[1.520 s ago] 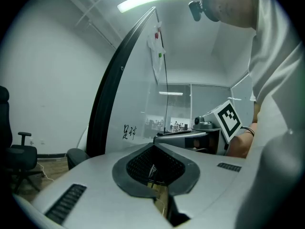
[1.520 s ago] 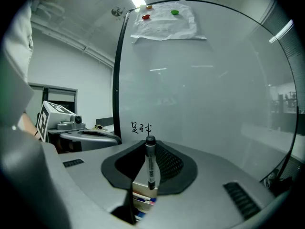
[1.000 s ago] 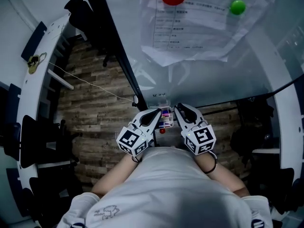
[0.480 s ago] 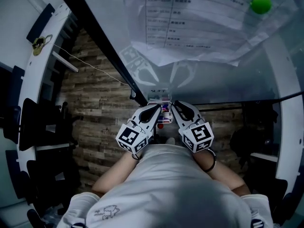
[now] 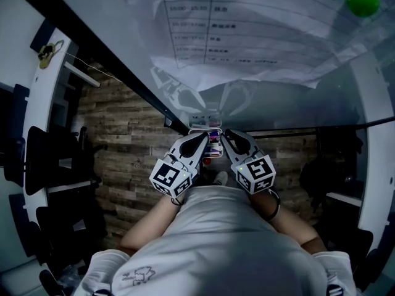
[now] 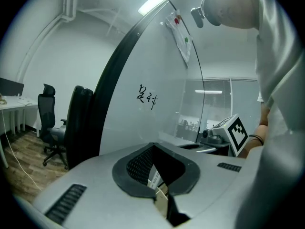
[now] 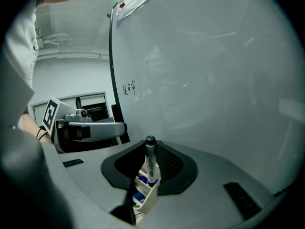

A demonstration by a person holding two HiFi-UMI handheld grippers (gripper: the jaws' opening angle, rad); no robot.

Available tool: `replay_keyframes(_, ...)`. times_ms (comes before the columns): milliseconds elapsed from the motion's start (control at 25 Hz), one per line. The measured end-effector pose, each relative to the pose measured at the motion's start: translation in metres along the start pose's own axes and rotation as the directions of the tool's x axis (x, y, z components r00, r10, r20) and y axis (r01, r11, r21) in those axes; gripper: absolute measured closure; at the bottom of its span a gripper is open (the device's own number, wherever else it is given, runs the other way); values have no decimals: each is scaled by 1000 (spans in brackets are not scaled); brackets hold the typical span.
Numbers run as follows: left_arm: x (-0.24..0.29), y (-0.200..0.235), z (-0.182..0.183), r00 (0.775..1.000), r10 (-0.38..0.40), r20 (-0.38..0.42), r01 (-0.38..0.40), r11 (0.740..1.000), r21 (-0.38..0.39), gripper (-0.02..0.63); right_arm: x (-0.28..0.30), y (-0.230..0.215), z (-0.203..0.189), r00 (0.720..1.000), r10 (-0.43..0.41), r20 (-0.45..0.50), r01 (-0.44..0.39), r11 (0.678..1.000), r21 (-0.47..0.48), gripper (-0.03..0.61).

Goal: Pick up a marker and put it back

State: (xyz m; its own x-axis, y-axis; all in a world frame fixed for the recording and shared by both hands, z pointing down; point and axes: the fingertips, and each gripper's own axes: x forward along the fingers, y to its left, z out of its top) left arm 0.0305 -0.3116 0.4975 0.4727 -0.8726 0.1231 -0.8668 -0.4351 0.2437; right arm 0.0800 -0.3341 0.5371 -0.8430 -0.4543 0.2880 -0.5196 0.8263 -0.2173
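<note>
Standing upright, the marker (image 7: 150,160) is clamped in right hand-held gripper (image 7: 148,174).

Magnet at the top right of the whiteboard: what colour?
The magnet is green; it shows best in the head view.

Colour check: near-monochrome scene, few accents.
White-barrelled marker (image 7: 150,162) with black cap and black print; white holder (image 7: 148,194) with blue bits inside. Both left gripper (image 5: 202,142) and right gripper (image 5: 227,135): silver-grey shells, black textured fingers (image 7: 169,163), cubes in black-and-white square patterns. Pale grey board (image 7: 214,80) with black frame; white sheets (image 5: 247,36) with black rows of print; bright green magnet (image 5: 363,0). Brown plank-pattern floor (image 5: 123,147), black chair (image 6: 50,128), white shirt (image 5: 216,245).
</note>
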Motion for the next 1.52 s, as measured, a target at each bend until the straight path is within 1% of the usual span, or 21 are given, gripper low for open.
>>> replay_keyframes(440, 4, 5, -15, 999, 5, -32, -6, 1000, -26, 607, 8, -6, -17, 999, 0, -35, 2, 1000, 31, 505)
replay_keyframes(760, 2, 5, -19, 999, -1, -44, -1, 999, -35, 607, 7, -5, -16, 1000, 10, -22, -9, 999, 43, 505)
replay_keyframes(880, 0, 4, -18, 999, -1, -44, 0, 999, -32, 607, 7, -3, -15, 1000, 18, -12, -17, 999, 46, 491)
replay_keyframes(1240, -4, 0, -13, 999, -15, -31, 14, 999, -35, 607, -3, -10, -7, 999, -35, 26, 33, 998, 46, 452)
replay_keyframes(1520, -5, -10, -6, 999, -36, -16, 36, 999, -14, 607, -15, -11, 6, 995, -66, 70, 64, 998, 24, 448)
